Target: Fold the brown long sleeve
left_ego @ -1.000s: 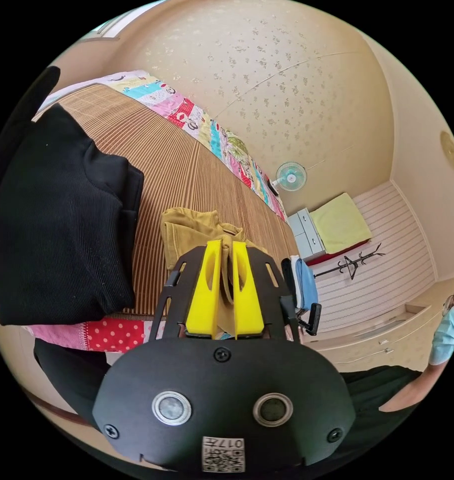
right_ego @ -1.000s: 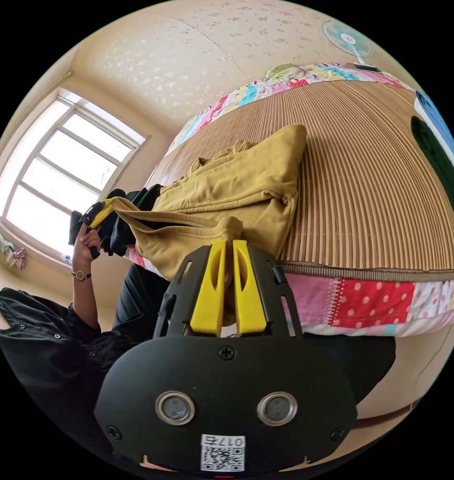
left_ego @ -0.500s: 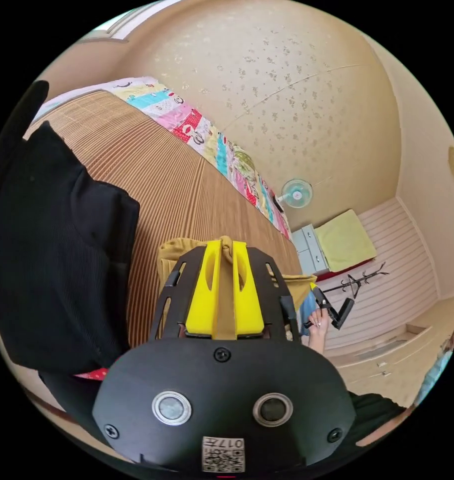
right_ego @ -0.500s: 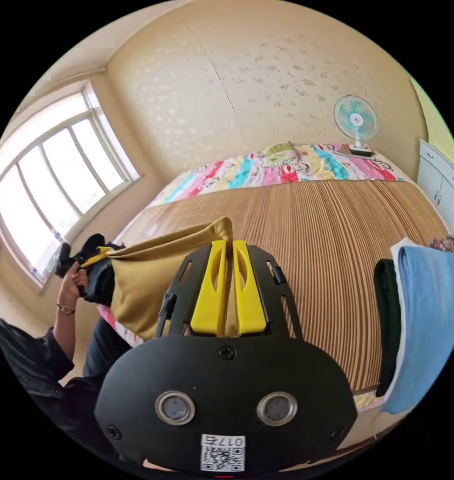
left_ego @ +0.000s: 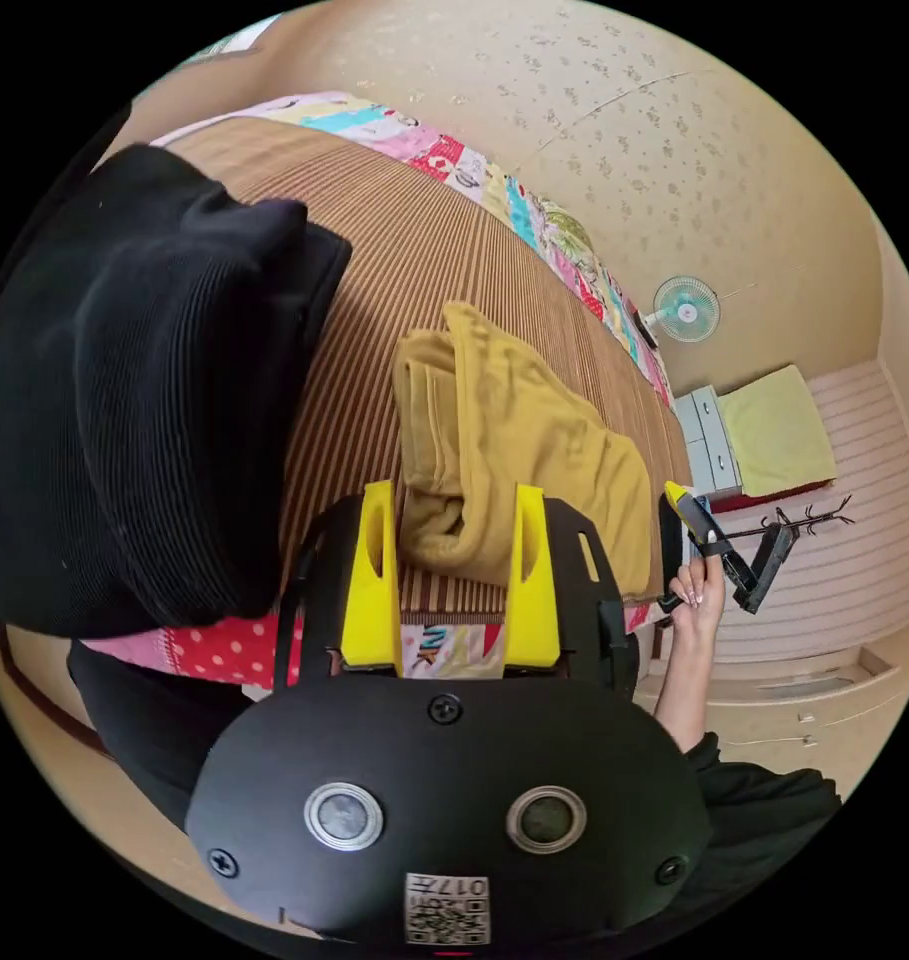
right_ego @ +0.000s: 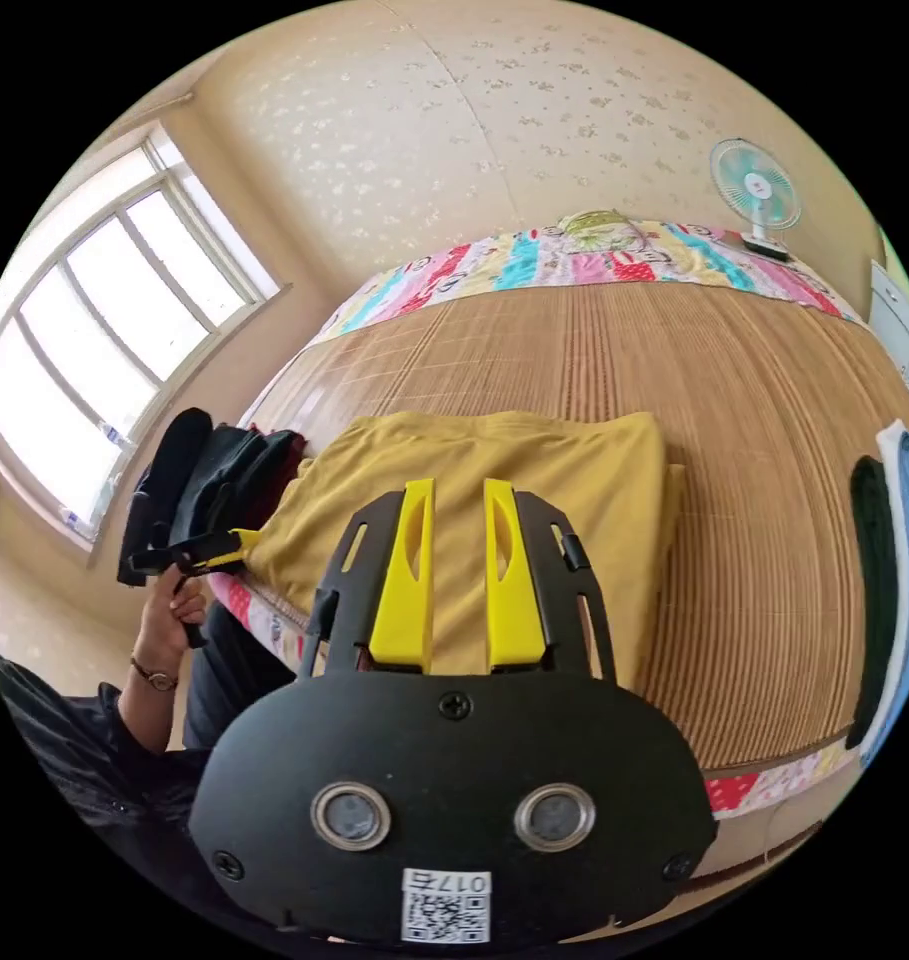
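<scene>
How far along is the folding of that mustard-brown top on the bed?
Nearly done, it seems. The brown long sleeve lies as a folded bundle on the striped mat. Nothing is in hand: the left gripper and right gripper are open. Perhaps some tidying is left; its layers look rumpled in the left gripper view.

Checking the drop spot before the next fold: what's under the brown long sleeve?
The brown long sleeve lies folded on the striped mat that covers the bed. The mat beneath it is hidden, so anything trapped there can't be seen.
</scene>
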`<move>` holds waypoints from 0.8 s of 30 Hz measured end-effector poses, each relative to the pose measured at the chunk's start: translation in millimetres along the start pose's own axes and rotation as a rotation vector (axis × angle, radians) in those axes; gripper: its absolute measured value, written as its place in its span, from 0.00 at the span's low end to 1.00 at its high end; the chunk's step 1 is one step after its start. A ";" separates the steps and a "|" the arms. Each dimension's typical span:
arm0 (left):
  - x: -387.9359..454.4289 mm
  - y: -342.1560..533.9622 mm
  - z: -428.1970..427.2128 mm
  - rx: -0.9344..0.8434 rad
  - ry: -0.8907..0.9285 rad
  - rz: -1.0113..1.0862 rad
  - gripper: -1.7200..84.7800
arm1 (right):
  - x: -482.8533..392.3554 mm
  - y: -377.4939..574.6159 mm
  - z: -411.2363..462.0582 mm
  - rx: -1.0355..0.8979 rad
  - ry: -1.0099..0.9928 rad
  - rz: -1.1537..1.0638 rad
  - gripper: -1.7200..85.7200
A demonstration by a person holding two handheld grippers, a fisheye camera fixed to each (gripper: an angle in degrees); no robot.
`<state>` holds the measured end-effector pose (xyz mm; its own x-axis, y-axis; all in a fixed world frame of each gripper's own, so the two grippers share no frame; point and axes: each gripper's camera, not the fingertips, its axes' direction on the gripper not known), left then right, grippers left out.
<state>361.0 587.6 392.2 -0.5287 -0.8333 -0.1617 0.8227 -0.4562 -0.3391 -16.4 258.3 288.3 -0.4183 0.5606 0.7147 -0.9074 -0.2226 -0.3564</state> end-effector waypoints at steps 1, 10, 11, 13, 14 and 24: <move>-6.5 6.1 5.8 -0.016 0.034 -0.029 0.20 | -14.4 -8.1 13.9 -0.049 -0.074 -0.009 0.13; 16.0 20.1 -13.5 0.120 0.131 0.021 0.10 | -151.8 -106.0 128.7 -0.445 -0.246 -0.208 0.24; 24.9 21.4 -16.7 0.134 0.113 0.052 0.10 | -167.4 -115.3 145.6 -0.525 -0.224 -0.240 0.26; 58.9 26.5 -25.0 0.173 0.041 0.161 0.10 | -187.9 -124.4 167.0 -0.621 -0.158 -0.286 0.27; 66.1 27.6 -25.9 0.179 0.025 0.184 0.10 | -199.8 -126.5 180.1 -0.686 -0.095 -0.330 0.27; 95.5 42.7 -46.5 0.264 0.095 0.322 0.13 | -182.2 -121.7 172.1 -0.779 0.180 -0.545 0.15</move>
<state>335.9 503.0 319.2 -0.2423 -0.9196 -0.3093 0.9678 -0.2515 -0.0103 163.2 46.0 305.1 0.1235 0.5586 0.8202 -0.6667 0.6589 -0.3483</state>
